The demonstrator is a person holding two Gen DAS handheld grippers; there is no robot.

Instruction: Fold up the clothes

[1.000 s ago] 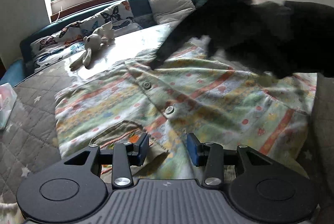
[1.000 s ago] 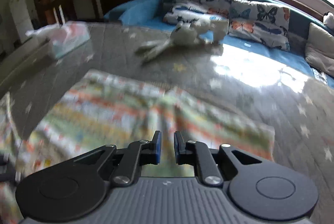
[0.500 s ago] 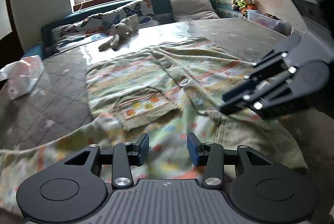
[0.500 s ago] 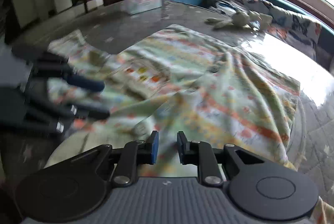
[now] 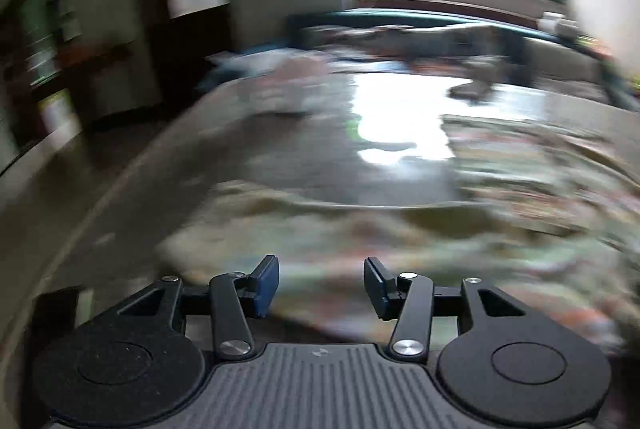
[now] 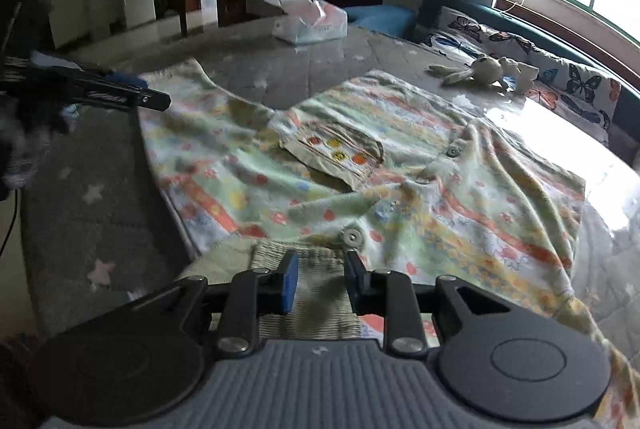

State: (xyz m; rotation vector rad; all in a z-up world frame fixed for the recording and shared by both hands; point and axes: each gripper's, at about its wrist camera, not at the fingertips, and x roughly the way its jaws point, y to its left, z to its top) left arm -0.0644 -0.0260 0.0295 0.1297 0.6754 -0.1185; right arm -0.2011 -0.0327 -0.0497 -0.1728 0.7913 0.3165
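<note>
Left wrist view, heavily blurred: left gripper [image 5: 320, 283] agape, empty, above the near edge of the pastel striped fleece button-up garment [image 5: 400, 249], cloth running ahead and rightward. Right wrist view: right gripper [image 6: 319, 279] spread wide, nothing held, straddling the garment's ribbed olive hem [image 6: 304, 261]; garment body ahead, long axis toward the stuffed rabbit [image 6: 484, 71]; right nearer.

Garment [image 5: 400, 249] motion-blurred, left wrist view
</note>
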